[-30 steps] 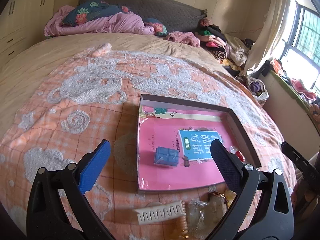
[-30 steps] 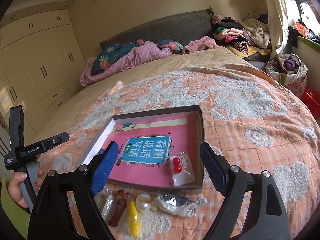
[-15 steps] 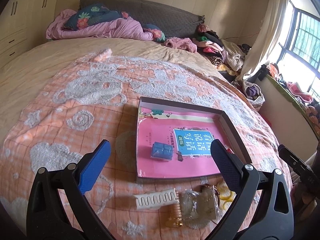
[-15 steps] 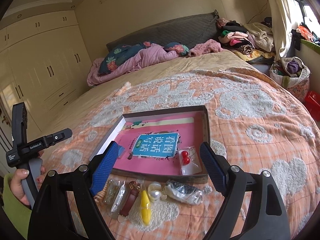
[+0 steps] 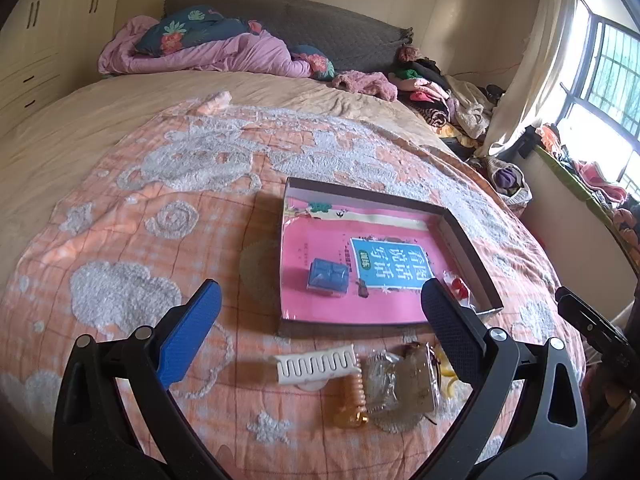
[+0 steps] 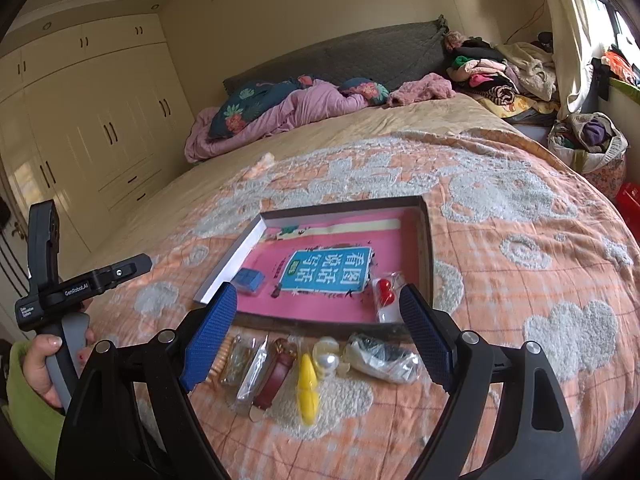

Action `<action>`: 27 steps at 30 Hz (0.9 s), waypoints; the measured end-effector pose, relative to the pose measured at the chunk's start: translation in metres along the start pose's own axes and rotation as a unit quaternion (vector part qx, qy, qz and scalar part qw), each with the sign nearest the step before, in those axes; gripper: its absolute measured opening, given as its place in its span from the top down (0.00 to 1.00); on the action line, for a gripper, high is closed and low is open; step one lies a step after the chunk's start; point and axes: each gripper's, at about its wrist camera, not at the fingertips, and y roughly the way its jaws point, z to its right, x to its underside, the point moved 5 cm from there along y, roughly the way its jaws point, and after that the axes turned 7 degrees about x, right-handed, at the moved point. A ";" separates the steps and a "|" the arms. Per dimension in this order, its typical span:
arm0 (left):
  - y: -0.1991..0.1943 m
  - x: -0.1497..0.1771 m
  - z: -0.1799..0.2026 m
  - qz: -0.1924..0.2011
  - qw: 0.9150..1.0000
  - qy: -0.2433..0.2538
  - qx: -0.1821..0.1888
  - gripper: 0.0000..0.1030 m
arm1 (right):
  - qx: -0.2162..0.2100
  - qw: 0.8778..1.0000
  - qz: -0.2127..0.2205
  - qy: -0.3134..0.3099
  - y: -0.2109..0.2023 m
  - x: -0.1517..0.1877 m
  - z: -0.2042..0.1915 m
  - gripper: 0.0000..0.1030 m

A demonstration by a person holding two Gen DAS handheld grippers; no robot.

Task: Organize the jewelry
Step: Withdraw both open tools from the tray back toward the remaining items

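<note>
A shallow dark box (image 5: 466, 240) (image 6: 425, 236) lined with a pink sheet lies on the bed. Inside it sit a small blue case (image 5: 327, 277) (image 6: 249, 280) and a clear packet with red beads (image 6: 386, 296) (image 5: 458, 285). In front of the box lies a row of jewelry: a white comb-shaped clip (image 5: 317, 364), an amber spiral piece (image 5: 354, 398), clear packets (image 5: 402, 380), a brown strap (image 6: 277, 374), a yellow piece (image 6: 308, 388), pearl beads (image 6: 328, 358) and a crinkled bag (image 6: 382, 356). My left gripper (image 5: 320, 320) and right gripper (image 6: 318, 334) hover above this row, both open and holding nothing.
The orange-and-white bedspread (image 5: 160, 240) covers the bed. A purple quilt and pillows (image 5: 208, 48) lie at the headboard, with piled clothes (image 5: 436, 96) to the right. The other hand's gripper handle (image 6: 52, 280) shows at the left of the right wrist view.
Both grippers have drawn back from the box, so the row of jewelry in front of it has come fully into view. Nothing on the bed has shifted.
</note>
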 end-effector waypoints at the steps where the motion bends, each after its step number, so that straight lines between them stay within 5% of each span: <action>1: 0.000 0.001 0.000 -0.001 1.000 0.000 -0.001 0.09 | -0.001 1.000 -0.002 -0.001 0.000 0.001 -0.001 0.20; 27: 0.007 0.049 -0.005 -0.060 0.998 0.014 -0.028 0.09 | -0.011 0.998 -0.054 -0.027 0.007 0.043 -0.021 0.20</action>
